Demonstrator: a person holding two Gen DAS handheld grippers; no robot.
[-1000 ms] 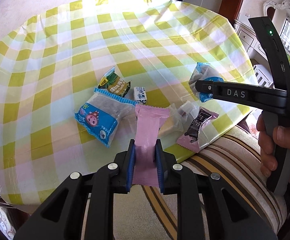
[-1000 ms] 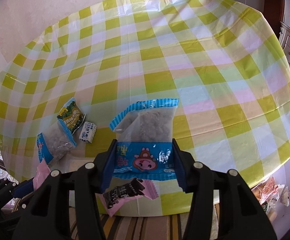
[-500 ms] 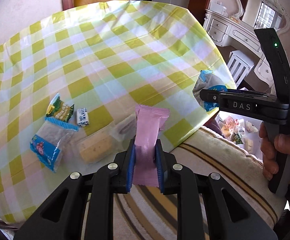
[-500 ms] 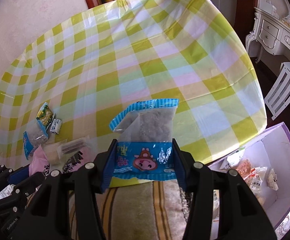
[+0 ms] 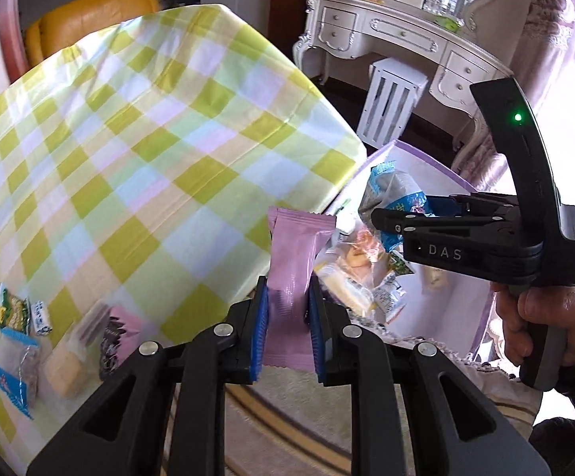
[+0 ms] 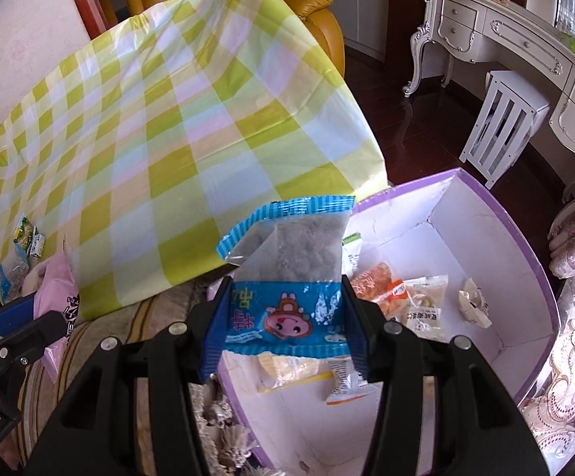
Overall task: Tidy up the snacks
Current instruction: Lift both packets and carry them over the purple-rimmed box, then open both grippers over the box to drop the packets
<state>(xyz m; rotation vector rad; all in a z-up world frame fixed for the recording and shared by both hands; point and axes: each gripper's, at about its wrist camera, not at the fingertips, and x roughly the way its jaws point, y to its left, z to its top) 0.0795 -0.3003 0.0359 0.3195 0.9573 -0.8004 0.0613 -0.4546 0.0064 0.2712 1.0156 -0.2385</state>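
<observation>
Left tool (image 5: 287,329): I have it clenched on the pink pack (image 5: 293,265), blue pads pressing both long sides. The pack's long axis runs straight away from the tool, its crimped top end pointing toward the bench edge and the box (image 6: 525,261). It is a plain matte pink wrapper with zigzag-cut ends; I can read no print on the face toward this camera.

Right tool (image 6: 283,317): grasping the blue pack (image 6: 287,277) across its printed lower band. This pack also stands lengthwise away from the tool, striped blue seal at the far end. Upper part is clear film over a grey crumbly filling; lower band is blue with a pink cartoon face and yellow characters. In the right view it hangs over the near wall of the box. In the left view the right tool (image 5: 390,230) sits above the box, held by a hand (image 5: 545,321).

Box: white inside, lilac rim, several loose snack packs on its floor.

Bench (image 5: 128,150): yellow-green checked cloth. A cluster of packs (image 5: 49,341) lies near its close edge, left in the left view.

Room: orange armchair (image 5: 89,16) behind the bench, ornate white dresser (image 6: 505,39), white slatted stool (image 6: 501,127), dark floor, striped rug below the tools.
</observation>
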